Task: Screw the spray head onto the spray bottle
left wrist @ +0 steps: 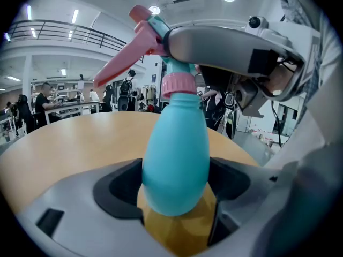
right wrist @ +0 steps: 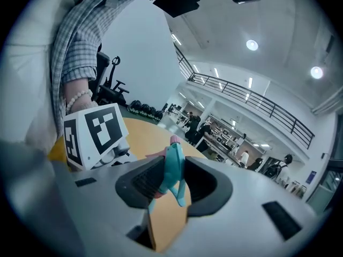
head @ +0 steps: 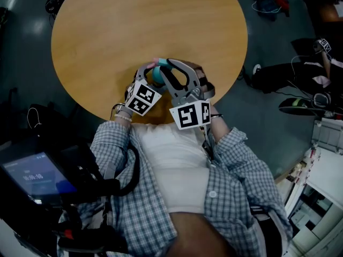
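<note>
One teal, egg-shaped spray bottle (left wrist: 176,143) — pink collar at its neck — sits clamped in the left hand-held gripper (left wrist: 176,189) over the near side of one round wooden counter (head: 134,25), the right hand-held gripper (right wrist: 171,185) clamped on its one pink-triggered spray head (right wrist: 172,165).

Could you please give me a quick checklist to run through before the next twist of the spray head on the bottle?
1. Bottle grip: ok, the left tongs press both sides of the teal bottle.
2. Head grip: ok, the right tongs are shut on the spray head.
3. Seating: ok, the pink collar sits straight on the bottle's neck.
4. Collar screwed fully tight: cannot tell.
5. Support: ok, everything is held over the table.
</note>
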Tool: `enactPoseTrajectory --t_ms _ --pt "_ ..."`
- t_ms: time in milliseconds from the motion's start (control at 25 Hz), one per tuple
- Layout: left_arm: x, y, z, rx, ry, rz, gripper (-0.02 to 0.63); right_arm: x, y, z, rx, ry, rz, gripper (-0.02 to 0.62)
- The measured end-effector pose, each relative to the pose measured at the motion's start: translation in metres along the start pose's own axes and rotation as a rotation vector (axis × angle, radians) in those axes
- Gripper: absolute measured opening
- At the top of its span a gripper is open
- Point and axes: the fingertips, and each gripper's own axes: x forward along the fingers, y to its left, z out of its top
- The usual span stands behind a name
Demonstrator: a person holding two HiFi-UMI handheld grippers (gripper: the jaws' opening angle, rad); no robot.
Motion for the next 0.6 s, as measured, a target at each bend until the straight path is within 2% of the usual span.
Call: enactPoseTrajectory --t_ms 400,520,600 --pt "0.000 0.001 0.001 -0.003 -0.003 -0.002 0.382 -0.006 0.010 0.000 -0.023 0.004 0.009 0.112" --pt "0.000 0.001 0.000 -0.005 -0.003 -0.001 0.382 -0.005 0.014 0.001 0.004 0.012 0.062 0.114" --pt "0.000 0.002 -0.001 -0.006 -0.004 0.000 0.382 -0.004 0.018 0.001 0.028 0.022 0.102 0.158"
